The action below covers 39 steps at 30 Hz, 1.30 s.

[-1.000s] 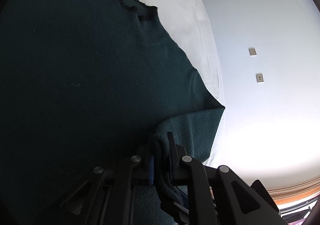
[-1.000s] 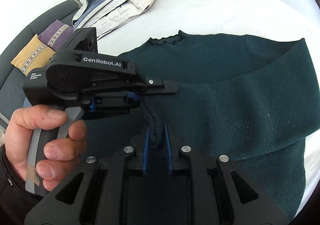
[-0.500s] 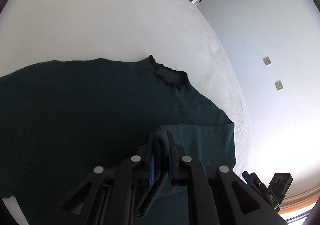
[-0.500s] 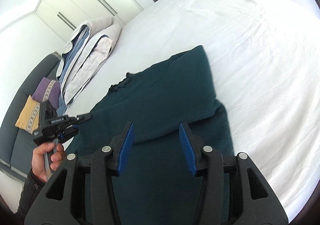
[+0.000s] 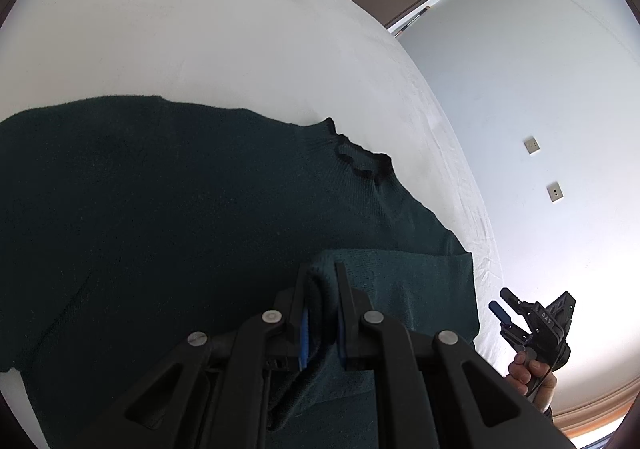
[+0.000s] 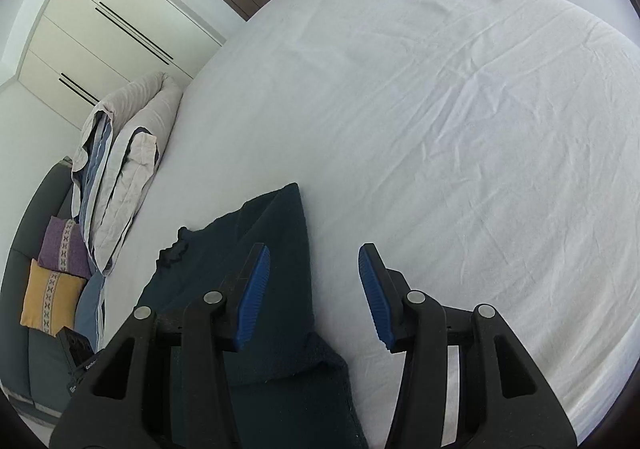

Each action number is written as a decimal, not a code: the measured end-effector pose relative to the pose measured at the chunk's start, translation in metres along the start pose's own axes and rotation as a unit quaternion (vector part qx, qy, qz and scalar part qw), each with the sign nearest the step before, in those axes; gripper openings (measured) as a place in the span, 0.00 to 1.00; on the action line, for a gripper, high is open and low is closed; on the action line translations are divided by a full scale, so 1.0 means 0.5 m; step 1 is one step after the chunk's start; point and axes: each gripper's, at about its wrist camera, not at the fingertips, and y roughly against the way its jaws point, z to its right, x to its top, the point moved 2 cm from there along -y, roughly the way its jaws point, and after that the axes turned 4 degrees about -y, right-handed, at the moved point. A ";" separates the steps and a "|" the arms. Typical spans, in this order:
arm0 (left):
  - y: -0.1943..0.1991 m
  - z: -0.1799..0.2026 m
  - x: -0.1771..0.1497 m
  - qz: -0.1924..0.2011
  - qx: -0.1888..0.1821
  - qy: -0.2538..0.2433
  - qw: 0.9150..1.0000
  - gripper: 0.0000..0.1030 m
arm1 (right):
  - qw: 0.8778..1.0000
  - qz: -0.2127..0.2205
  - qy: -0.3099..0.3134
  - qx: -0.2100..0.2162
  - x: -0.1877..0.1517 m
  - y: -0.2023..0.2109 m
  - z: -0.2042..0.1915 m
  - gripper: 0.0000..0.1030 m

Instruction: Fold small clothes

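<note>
Left tool (image 5: 320,281) is clenched on a bunched fold of the dark green sweater (image 5: 160,209), which sprawls over the bed (image 5: 200,49) toward frame left. Right tool (image 6: 314,289) is released, sweater edge lower left of it, so left's nearer.

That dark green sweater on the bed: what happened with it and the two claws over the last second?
The right claw let go of the sweater, opened wide and pulled back off to the side, over the white sheet. The left claw stayed shut on a fold of the sweater, which still lies spread on the bed.
</note>
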 end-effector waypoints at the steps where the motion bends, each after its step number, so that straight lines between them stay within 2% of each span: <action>1: -0.005 -0.003 0.000 -0.004 0.002 -0.001 1.000 0.10 | 1.000 -0.006 0.005 0.000 0.003 -0.011 -0.002 0.44; 5: -0.031 -0.017 -0.002 -0.014 0.003 0.008 1.000 0.11 | 1.000 -0.021 0.015 0.000 0.012 -0.055 -0.011 0.44; 11: -0.038 -0.029 -0.010 -0.001 0.000 0.013 1.000 0.11 | 0.999 -0.041 0.004 0.028 0.040 -0.118 -0.034 0.42; 13: -0.038 -0.033 -0.011 0.004 0.001 0.012 1.000 0.11 | 0.998 -0.049 0.017 0.028 0.044 -0.139 -0.055 0.33; 15: -0.040 -0.034 -0.010 0.005 0.002 0.011 1.000 0.11 | 0.998 -0.056 0.028 0.016 0.043 -0.164 -0.072 0.30; 16: -0.041 -0.034 -0.010 0.006 0.003 0.011 1.000 0.12 | 0.998 -0.060 0.036 0.003 0.045 -0.179 -0.075 0.15; 17: -0.039 -0.037 -0.011 0.006 0.002 0.009 1.000 0.12 | 0.997 -0.063 0.039 -0.013 0.040 -0.189 -0.075 0.10; 19: -0.039 -0.030 -0.010 0.006 0.009 -0.004 1.000 0.11 | 0.998 -0.061 0.029 -0.019 0.037 -0.203 -0.062 0.05; 26: -0.044 -0.033 -0.012 0.022 0.003 -0.006 1.000 0.11 | 0.999 -0.025 0.015 -0.035 0.028 -0.205 -0.047 0.04; 30: -0.050 -0.034 -0.007 0.027 -0.001 -0.006 1.000 0.11 | 0.999 -0.004 -0.013 -0.029 0.017 -0.197 -0.028 0.04; 33: -0.058 -0.034 -0.001 0.025 -0.001 -0.011 1.000 0.11 | 1.000 -0.012 0.007 -0.009 0.012 -0.205 -0.025 0.06; 36: -0.060 -0.035 0.000 0.026 -0.003 -0.012 1.000 0.11 | 1.000 -0.004 -0.010 0.025 0.025 -0.184 -0.026 0.08; 39: -0.064 -0.040 0.000 0.031 -0.010 -0.007 0.999 0.11 | 1.000 0.010 -0.009 0.027 0.040 -0.170 -0.039 0.08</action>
